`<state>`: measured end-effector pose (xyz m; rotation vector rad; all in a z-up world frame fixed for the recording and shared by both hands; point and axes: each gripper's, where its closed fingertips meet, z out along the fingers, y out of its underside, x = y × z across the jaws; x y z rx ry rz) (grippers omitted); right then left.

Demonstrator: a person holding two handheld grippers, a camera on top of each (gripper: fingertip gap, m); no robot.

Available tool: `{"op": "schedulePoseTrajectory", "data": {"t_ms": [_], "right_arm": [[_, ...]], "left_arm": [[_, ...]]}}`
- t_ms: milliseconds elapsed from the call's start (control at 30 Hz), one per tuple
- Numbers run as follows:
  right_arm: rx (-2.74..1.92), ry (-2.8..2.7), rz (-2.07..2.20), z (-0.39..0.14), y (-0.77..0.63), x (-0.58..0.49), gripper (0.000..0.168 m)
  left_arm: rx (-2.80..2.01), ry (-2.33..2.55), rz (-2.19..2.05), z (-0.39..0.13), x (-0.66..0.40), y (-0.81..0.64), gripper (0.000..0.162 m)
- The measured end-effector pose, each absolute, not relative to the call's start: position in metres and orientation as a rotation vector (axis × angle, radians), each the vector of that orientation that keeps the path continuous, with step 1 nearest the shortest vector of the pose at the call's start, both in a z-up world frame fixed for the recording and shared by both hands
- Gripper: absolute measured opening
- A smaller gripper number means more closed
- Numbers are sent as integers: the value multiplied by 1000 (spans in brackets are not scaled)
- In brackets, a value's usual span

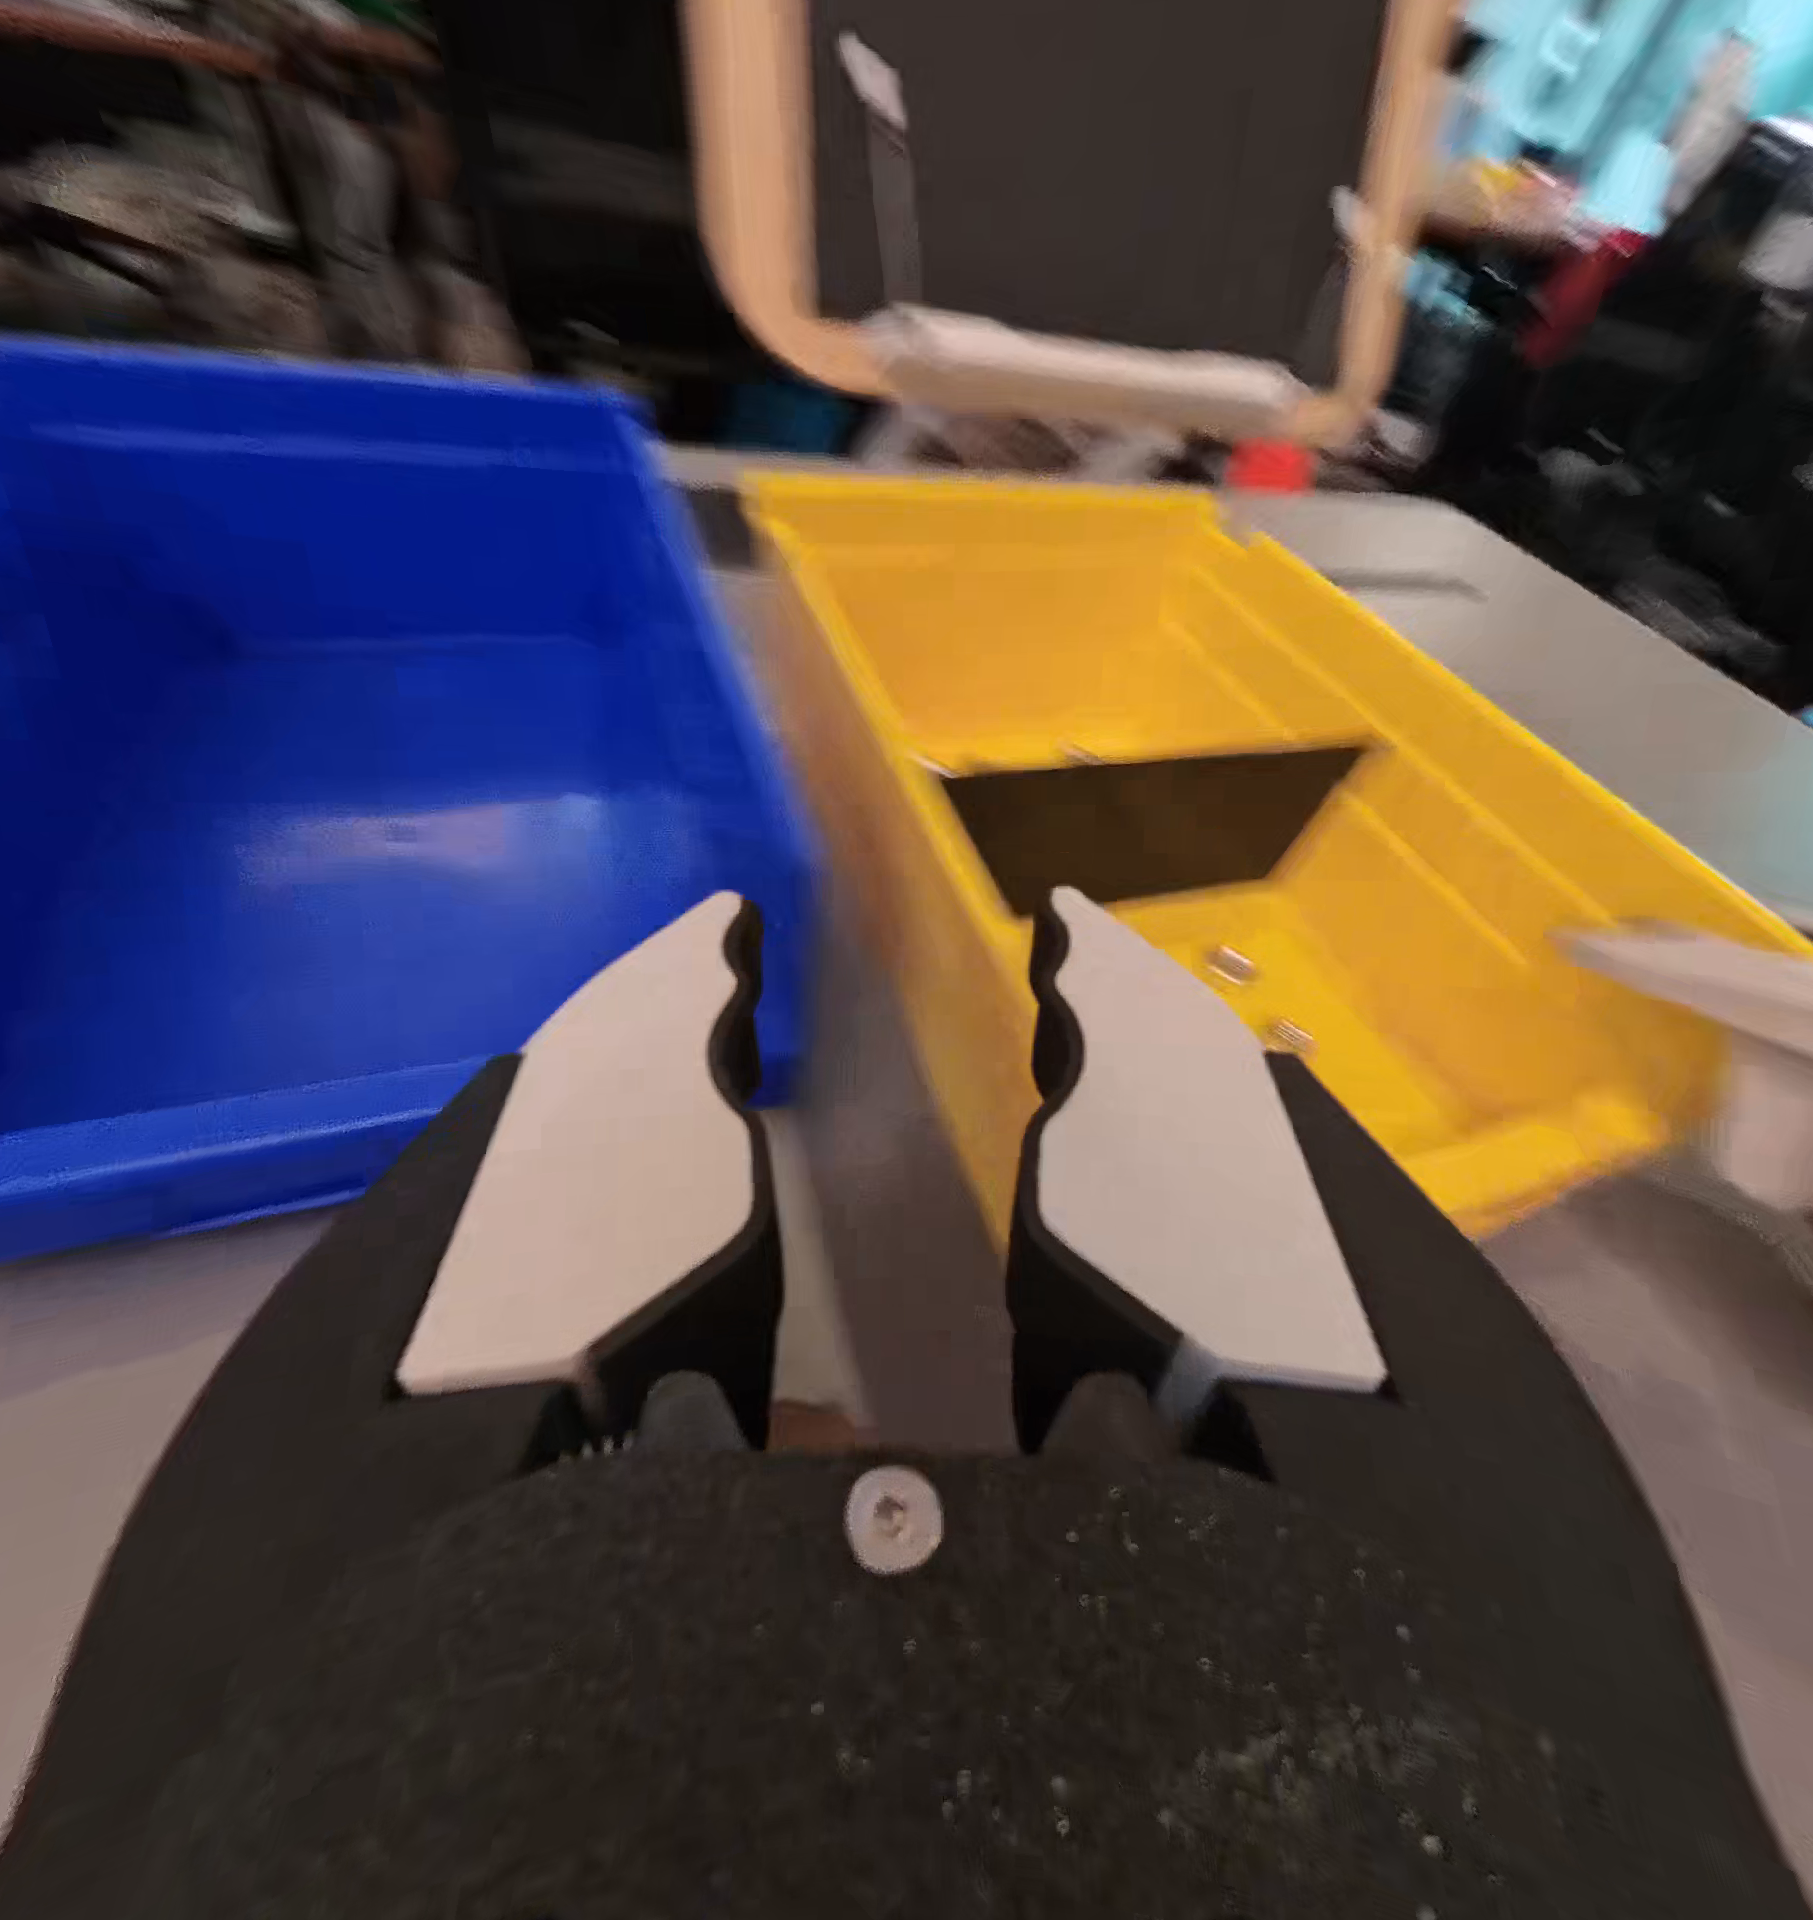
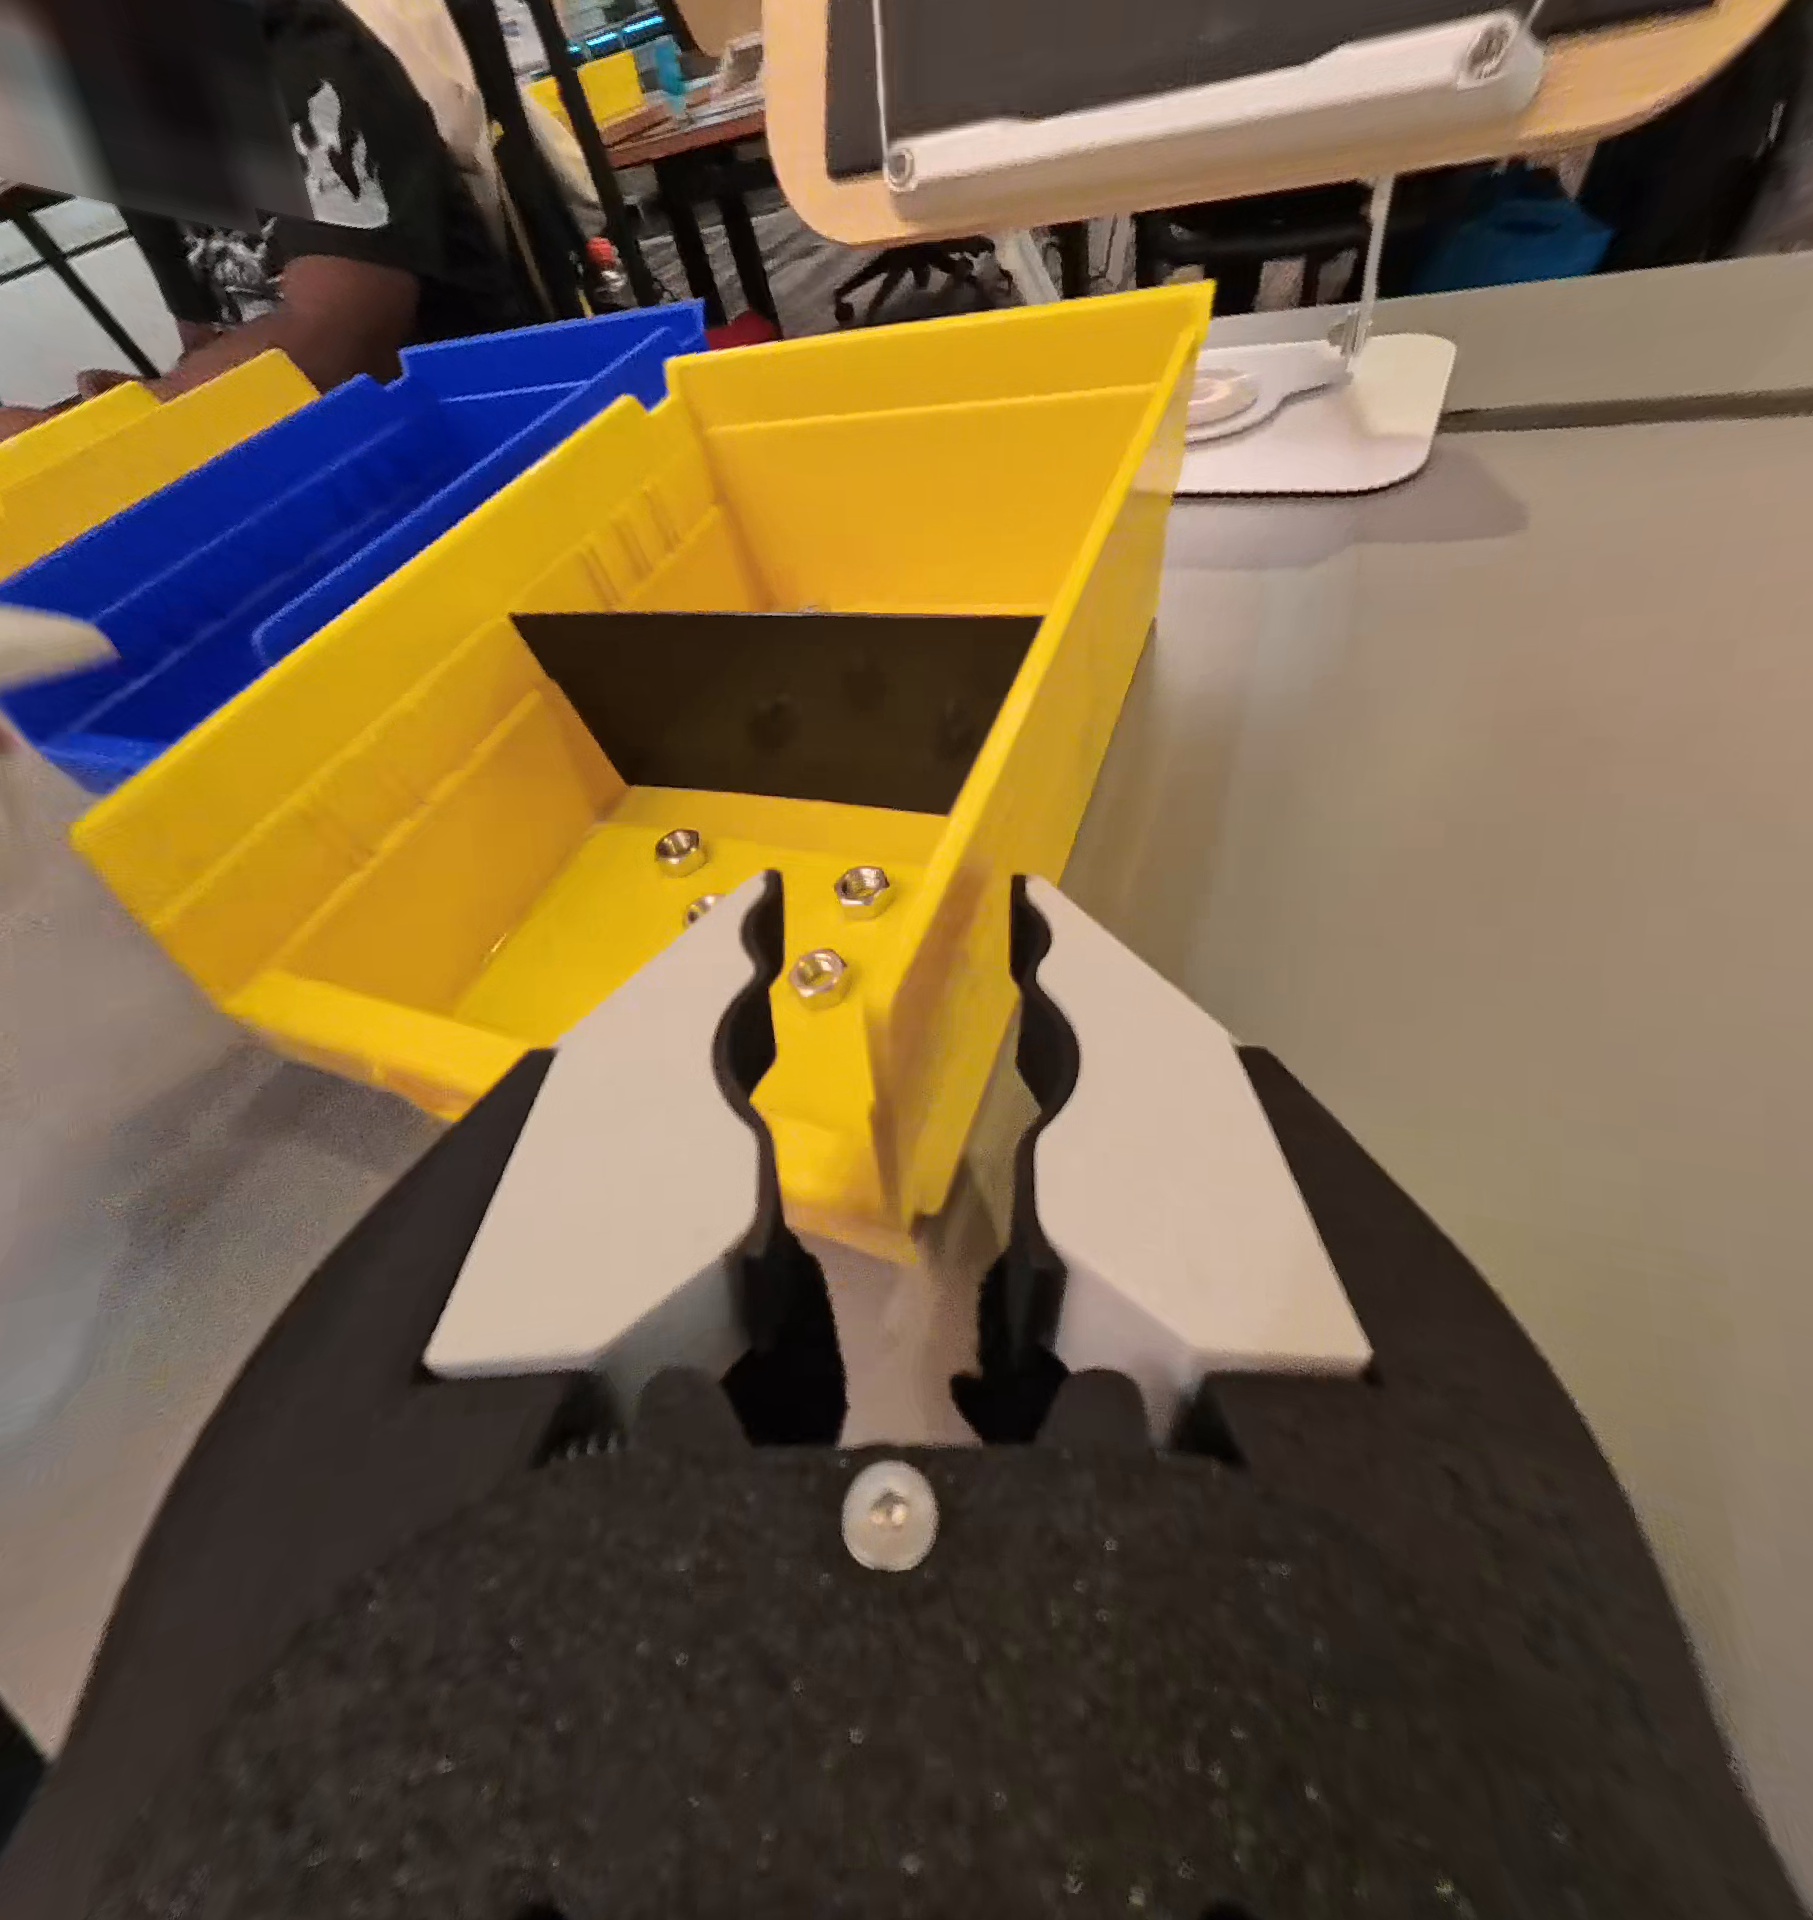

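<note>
A yellow bin stands on the grey table, with a black divider across it and several steel nuts at its near end. My right gripper straddles the bin's right wall at the near corner, one finger inside and one outside, and is shut on it. My left gripper is open and empty, above the gap between the blue bin and the yellow bin. The nuts and the divider also show in the left wrist view.
The blue bin sits left of the yellow one, and another yellow bin lies beyond it. A tablet stand's white base stands at the table's back. A person is behind the bins. The right gripper's finger shows at the yellow bin's near corner.
</note>
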<state>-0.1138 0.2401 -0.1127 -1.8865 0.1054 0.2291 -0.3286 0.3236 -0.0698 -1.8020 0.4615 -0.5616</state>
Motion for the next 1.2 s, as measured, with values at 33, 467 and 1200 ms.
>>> {"op": "schedulePoseTrajectory", "data": {"t_ms": [33, 467, 1200], "right_arm": [[-1875, 91, 212, -110, 234, -111, 43], [-1788, 21, 144, -92, 226, -122, 42], [-1878, -181, 216, -107, 243, -352, 55]], "left_arm": [[-1771, 380, -492, -59, -361, 335, 42], [-1972, 194, -393, -114, -516, 424, 42], [-2102, 402, -308, -129, -530, 317, 5]]}}
